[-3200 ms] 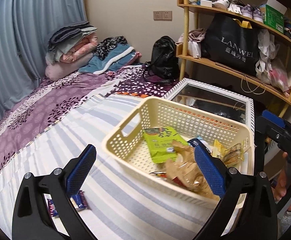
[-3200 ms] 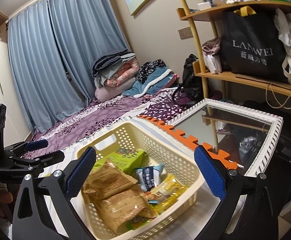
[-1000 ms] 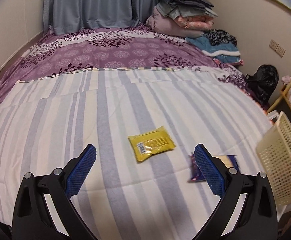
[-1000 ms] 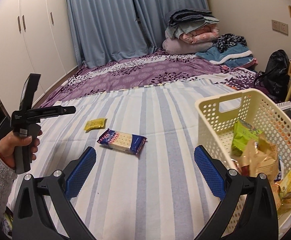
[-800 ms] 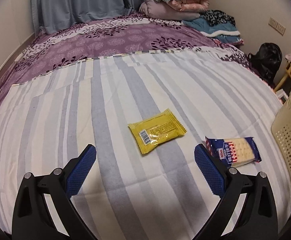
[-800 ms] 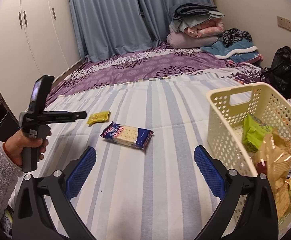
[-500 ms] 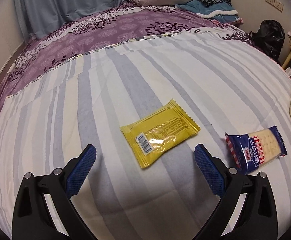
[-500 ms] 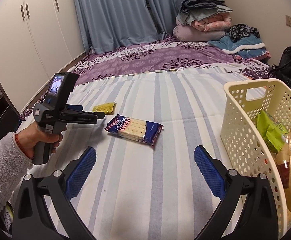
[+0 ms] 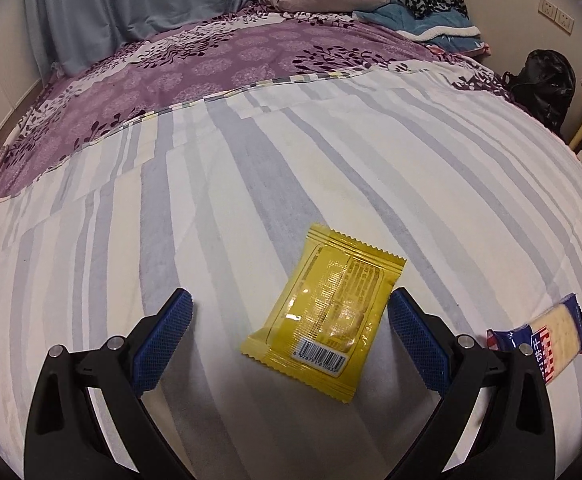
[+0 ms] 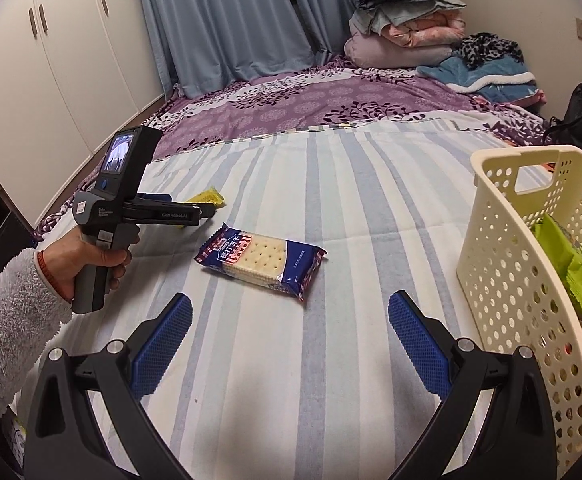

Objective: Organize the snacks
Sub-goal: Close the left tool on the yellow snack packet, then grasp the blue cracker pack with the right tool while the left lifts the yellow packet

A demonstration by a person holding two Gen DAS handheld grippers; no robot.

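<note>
Left gripper (image 9: 289, 312) lower and nearer than half second before; jaws closing, yellow packet (image 9: 323, 304) between pads, not yet pinched. Right gripper (image 10: 289, 318) released, empty; cracker pack (image 10: 261, 260) at 12 o'clock, basket (image 10: 507, 280) at 3 o'clock.

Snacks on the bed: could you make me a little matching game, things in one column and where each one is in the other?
Things:
1. yellow packet
2. cracker pack
3. green packet
4. folded blankets

Places:
A. inside the cream basket
B. on the striped sheet between the fingers of the left gripper, whose jaws are closing but do not touch it
C. piled at the far end of the bed, by the curtain
D. flat on the striped sheet, ahead of the open right gripper

Pairs: 1-B, 2-D, 3-A, 4-C
</note>
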